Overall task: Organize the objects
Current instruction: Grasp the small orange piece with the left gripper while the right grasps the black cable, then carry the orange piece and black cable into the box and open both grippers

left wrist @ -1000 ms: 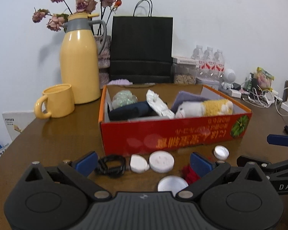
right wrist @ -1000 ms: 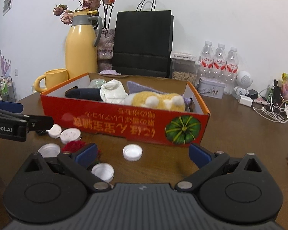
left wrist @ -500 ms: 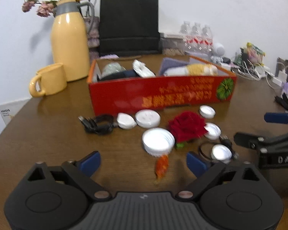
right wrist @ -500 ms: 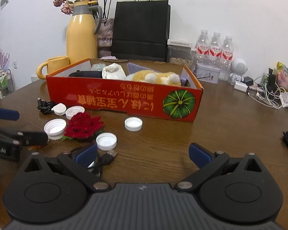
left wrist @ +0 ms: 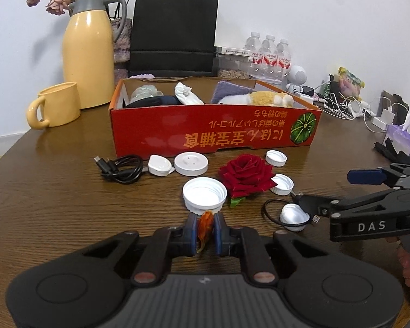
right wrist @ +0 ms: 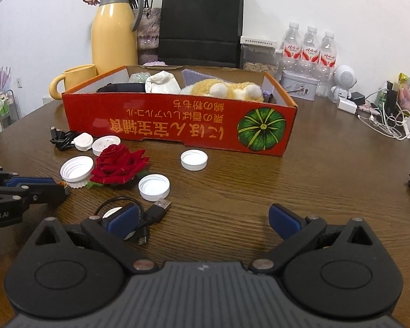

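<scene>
Home: cluttered wooden table [left wrist: 54, 191], thermos [left wrist: 86, 52]

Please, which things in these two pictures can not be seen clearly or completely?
- Small orange object: left wrist view, mostly covered by the left claw shut on it; identity unclear.
- Red box contents: both views, front wall hides the lower parts.
- Small white disc: right wrist view, behind a right claw finger.

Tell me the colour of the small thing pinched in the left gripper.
Orange, streaked with yellow; the small dried flower shows best in the left wrist view.

Red box [left wrist: 205, 134] with orange lettering, red rose [left wrist: 246, 176], yellow jug [left wrist: 87, 60], black bag [left wrist: 175, 32]
</scene>
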Tool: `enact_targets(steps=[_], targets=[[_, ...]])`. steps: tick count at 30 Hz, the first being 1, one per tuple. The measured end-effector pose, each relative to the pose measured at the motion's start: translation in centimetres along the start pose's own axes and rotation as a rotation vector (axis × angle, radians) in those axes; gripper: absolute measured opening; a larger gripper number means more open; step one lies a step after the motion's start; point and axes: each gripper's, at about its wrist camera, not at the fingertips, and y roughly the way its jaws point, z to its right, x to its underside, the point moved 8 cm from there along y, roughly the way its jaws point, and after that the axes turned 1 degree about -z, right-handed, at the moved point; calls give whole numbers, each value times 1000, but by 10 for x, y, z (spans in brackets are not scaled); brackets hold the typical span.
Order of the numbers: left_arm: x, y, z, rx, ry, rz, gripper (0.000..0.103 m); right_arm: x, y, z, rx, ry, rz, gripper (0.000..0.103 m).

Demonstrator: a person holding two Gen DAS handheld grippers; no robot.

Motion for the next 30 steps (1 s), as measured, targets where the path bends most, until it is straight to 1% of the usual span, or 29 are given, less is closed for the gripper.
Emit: enact_targets(steps=[2, 5, 6, 7, 8, 9, 10, 11, 12, 13, 19, 30], targets=[[0, 1, -1, -2, -3, -2, 12, 0, 5, -2, -4, -5, -20, 99], [1, 1, -3, -1, -8, -2, 11, 0, 5, -6, -50, 3, -21, 87], [1, 1, -4, 0, -8, -2, 11, 0, 3, -8, -67, 2, -17, 78], [1, 1, -4, -1, -9, -2, 12, 0, 2, -10, -86, 3, -13, 66], [1, 0, -4, -1, -8, -2, 11, 1, 2, -12, -89, -2, -22, 60], [1, 0, -4, -1, -8, -2, 11, 1, 2, -13, -79, -12, -19, 52], [1, 0, -4, -1, -9, -2, 11, 1, 1, -15, -90, -14, -16, 42], [1, 0, -4, -1, -10, -1, 11, 1, 0, -16, -94, -15, -12, 35], [1, 0, -4, -1, -10, -1, 11, 2, -1, -16, -96, -15, -9, 19], [1, 0, -5, -1, -11, -1, 11, 2, -1, -16, -99, -11, -8, 15], [-1, -4, -6, 1, -14, 14, 11, 1, -5, -16, -122, 5, 7, 13], [-25, -17, -3, 4, -8, 87, 11, -24, -27, -13, -145, 25, 106, 13]])
